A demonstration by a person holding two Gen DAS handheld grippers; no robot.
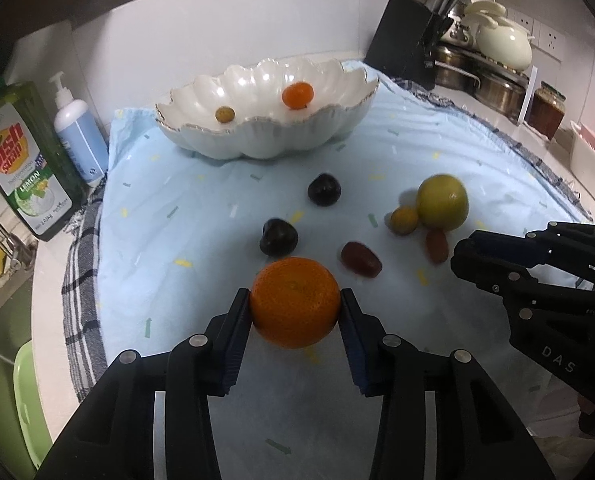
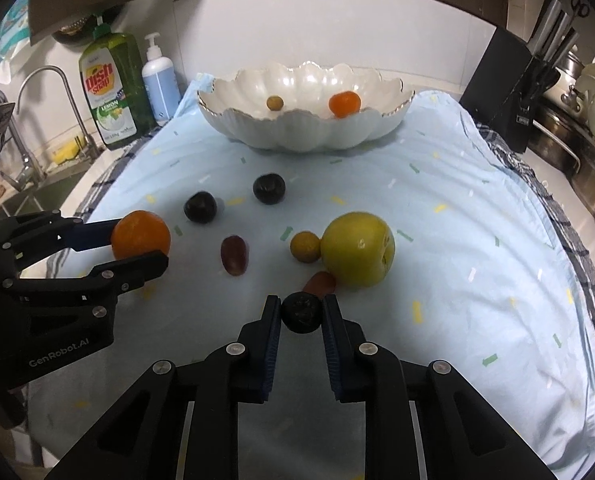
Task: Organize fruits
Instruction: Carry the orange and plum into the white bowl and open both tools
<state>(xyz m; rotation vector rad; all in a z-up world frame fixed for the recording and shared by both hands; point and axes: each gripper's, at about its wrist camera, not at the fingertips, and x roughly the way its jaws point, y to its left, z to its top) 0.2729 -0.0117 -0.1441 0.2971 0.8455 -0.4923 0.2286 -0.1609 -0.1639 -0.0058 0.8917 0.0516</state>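
Left gripper (image 1: 295, 308): clamps dimpled orange (image 1: 295, 307), lower centre.
Right gripper (image 2: 301, 314): pinches wrinkled dark fruit (image 2: 301, 314), lower centre.
Bowl (image 1: 257, 142): glossy scalloped white ceramic, upper centre, holding 2 small round fruits.
Cloth (image 1: 185, 216): pale blue, flecked.

Dim, cool indoor light falls from above; the glossy white scalloped ceramic bowl (image 1: 265, 120) (image 2: 303, 110) shows soft glare patches. Fruits cast faint, diffuse shadows on the pale blue patterned cloth (image 1: 217, 208) (image 2: 457, 240). Fisheye bending and black vignetting ring both views; edges are smeared, and the yellow-green round fruit (image 1: 442, 202) (image 2: 358, 249) looks slightly blurred
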